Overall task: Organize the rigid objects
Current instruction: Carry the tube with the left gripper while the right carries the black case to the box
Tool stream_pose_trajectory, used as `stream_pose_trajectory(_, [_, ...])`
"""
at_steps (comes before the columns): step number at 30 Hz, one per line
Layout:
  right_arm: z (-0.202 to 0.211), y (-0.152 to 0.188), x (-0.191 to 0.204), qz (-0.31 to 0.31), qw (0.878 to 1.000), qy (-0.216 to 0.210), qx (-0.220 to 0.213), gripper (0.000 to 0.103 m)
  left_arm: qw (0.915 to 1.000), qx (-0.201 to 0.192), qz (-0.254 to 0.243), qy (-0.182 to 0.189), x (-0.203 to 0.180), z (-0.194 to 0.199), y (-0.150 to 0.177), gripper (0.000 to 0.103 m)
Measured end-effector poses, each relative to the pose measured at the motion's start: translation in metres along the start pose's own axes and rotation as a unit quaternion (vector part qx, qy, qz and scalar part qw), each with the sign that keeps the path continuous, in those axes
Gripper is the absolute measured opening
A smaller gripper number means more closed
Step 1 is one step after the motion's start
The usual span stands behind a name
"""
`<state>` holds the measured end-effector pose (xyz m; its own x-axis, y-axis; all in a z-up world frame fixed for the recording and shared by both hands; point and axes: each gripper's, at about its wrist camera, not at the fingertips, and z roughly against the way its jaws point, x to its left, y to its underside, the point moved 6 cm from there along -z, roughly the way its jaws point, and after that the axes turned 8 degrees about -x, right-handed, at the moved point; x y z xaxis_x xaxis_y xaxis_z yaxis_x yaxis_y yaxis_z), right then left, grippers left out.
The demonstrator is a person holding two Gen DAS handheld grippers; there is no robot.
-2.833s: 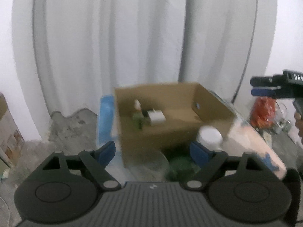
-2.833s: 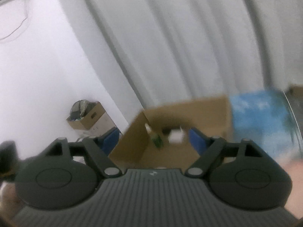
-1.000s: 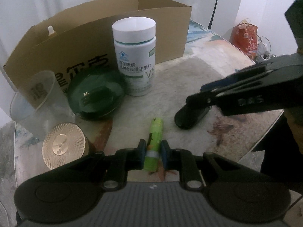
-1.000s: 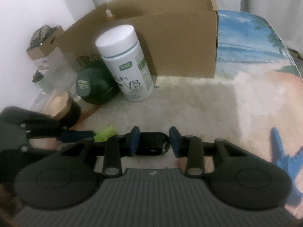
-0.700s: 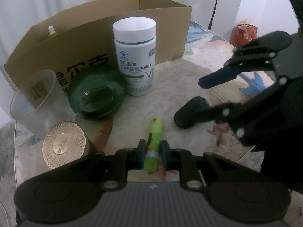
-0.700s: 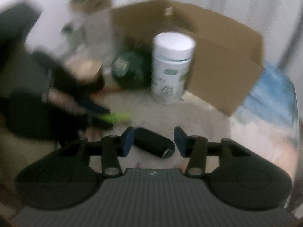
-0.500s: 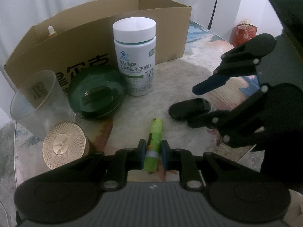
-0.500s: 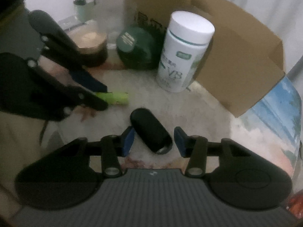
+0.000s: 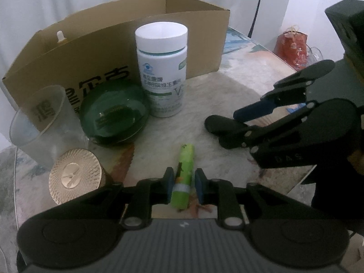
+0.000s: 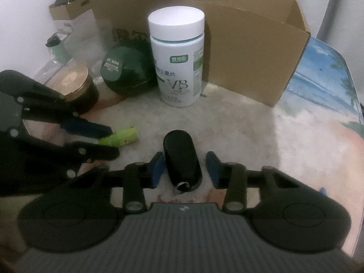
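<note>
Left gripper (image 9: 182, 185) pinches the slim lime-green plastic tube (image 9: 183, 175) lying on the table; right gripper (image 10: 185, 170), jaws spread, straddles the glossy black oval case (image 10: 182, 160): centre it, then squeeze across the narrow width.

Black claws (image 9: 182, 185), blue pads (image 10: 157, 168), silver screws.

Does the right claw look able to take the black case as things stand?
Probably yes. The right claw is open with the black case lying lengthwise between its fingers, nothing else in the gap. The left claw, shut on the green tube, sits off to the side.
</note>
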<state>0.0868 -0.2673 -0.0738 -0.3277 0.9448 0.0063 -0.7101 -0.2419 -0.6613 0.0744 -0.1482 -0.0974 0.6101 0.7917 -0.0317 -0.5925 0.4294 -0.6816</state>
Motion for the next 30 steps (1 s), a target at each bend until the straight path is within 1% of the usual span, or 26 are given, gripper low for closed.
stream_pose_trajectory(1, [0.001, 0.001, 0.001, 0.007, 1.000, -0.008, 0.006, 0.031, 1.0000, -0.001, 0.001, -0.001, 0.001, 0.000, 0.000, 0.017])
stream_pose_trajectory(3, [0.003, 0.001, 0.002, 0.009, 1.000, -0.005, 0.004, 0.031, 1.0000, -0.002, 0.003, -0.001, 0.002, 0.000, 0.000, 0.016])
stream_pose_trajectory(6, [0.001, 0.001, 0.004, 0.005, 1.000, 0.000, -0.002, 0.030, 0.9999, -0.006, 0.011, 0.000, 0.003, 0.001, 0.000, 0.016])
stream_pose_trajectory(9, [0.003, 0.002, 0.005, -0.004, 1.000, -0.005, -0.007, 0.030, 0.9998, -0.014, 0.011, 0.002, 0.003, 0.005, -0.002, 0.016])
stream_pose_trajectory(15, [0.016, -0.001, 0.006, -0.009, 1.000, 0.001, -0.023, 0.030, 0.9995, -0.028, 0.011, -0.002, 0.002, 0.016, -0.005, 0.016])
stream_pose_trajectory(18, [0.029, -0.006, 0.009, -0.007, 0.999, 0.004, -0.036, 0.030, 0.9989, -0.045, 0.014, 0.000, 0.001, 0.029, -0.012, 0.016])
stream_pose_trajectory(21, [0.048, -0.017, 0.013, -0.002, 0.998, 0.007, -0.058, 0.030, 0.9973, -0.072, 0.015, 0.001, 0.001, 0.048, -0.026, 0.016])
stream_pose_trajectory(24, [0.075, -0.037, 0.018, 0.011, 0.995, 0.009, -0.095, 0.030, 0.9941, -0.108, 0.015, 0.000, 0.006, 0.074, -0.046, 0.016])
stream_pose_trajectory(27, [0.106, -0.068, 0.023, 0.035, 0.989, 0.012, -0.144, 0.030, 0.9893, -0.146, 0.011, 0.000, 0.014, 0.102, -0.075, 0.016])
stream_pose_trajectory(30, [0.123, -0.106, 0.023, 0.061, 0.981, 0.014, -0.186, 0.030, 0.9856, -0.169, 0.001, -0.002, 0.027, 0.116, -0.110, 0.016])
